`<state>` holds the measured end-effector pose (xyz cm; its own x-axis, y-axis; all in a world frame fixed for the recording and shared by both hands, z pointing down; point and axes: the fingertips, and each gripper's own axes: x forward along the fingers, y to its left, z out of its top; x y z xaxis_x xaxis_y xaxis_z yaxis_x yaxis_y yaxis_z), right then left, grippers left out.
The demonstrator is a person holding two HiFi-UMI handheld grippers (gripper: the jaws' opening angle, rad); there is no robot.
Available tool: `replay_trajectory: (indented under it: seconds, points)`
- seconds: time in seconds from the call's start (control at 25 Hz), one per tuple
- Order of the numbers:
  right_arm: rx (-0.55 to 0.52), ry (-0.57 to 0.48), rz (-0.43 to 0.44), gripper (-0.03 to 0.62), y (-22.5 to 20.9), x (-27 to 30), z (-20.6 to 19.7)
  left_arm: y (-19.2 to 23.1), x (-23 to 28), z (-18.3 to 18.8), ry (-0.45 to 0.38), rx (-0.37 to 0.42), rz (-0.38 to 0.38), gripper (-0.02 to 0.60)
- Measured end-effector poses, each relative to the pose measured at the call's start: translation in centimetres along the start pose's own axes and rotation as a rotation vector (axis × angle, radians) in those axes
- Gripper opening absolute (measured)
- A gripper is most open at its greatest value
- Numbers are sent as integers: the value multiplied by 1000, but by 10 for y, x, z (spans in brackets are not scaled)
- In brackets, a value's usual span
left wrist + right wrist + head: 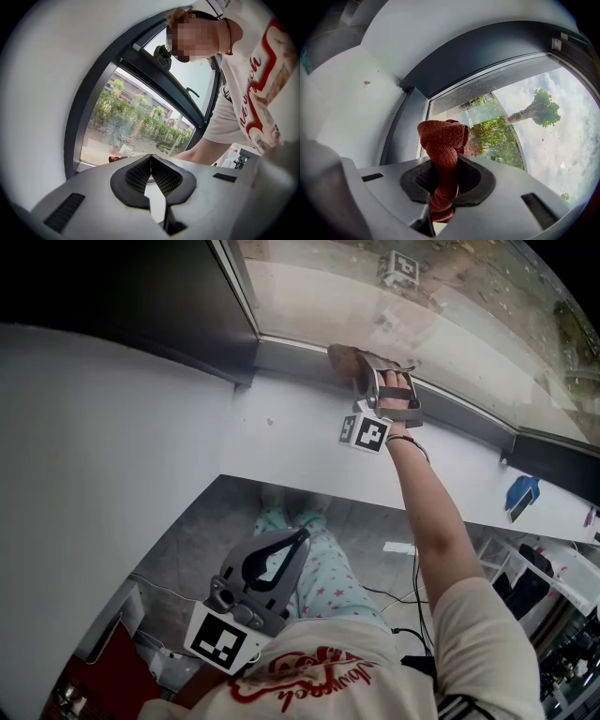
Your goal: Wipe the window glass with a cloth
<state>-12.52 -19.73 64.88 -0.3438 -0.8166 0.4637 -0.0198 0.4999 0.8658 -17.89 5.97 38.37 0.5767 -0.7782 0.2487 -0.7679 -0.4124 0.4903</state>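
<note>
Right hand-held gripper (pixel 442 180) clamps cloth (pixel 443 140), bunched beyond tips near window glass (pixel 534 154); left hand-held gripper (pixel 151 161) closed, empty.

- Shirt (pixel 309 679): red script lettering across the white front. It is upside down and cut off in the head view and bent by the lens in the left gripper view (pixel 255 89) (no whole word can be read).
- Cube (pixel 222 638) of the left gripper (pixel 300 533): black-and-white square marker, a pattern without letters or digits.
- Cube (pixel 366 432) of the right gripper (pixel 367 367): the same kind of marker, likewise without readable characters.
</note>
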Motion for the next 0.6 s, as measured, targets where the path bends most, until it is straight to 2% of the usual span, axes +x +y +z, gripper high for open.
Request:
replay_trajectory:
  seconds: [0.6]
  points:
    - [-13,45,98,66,40,21,-8,8,4,0,6,-27,24,21]
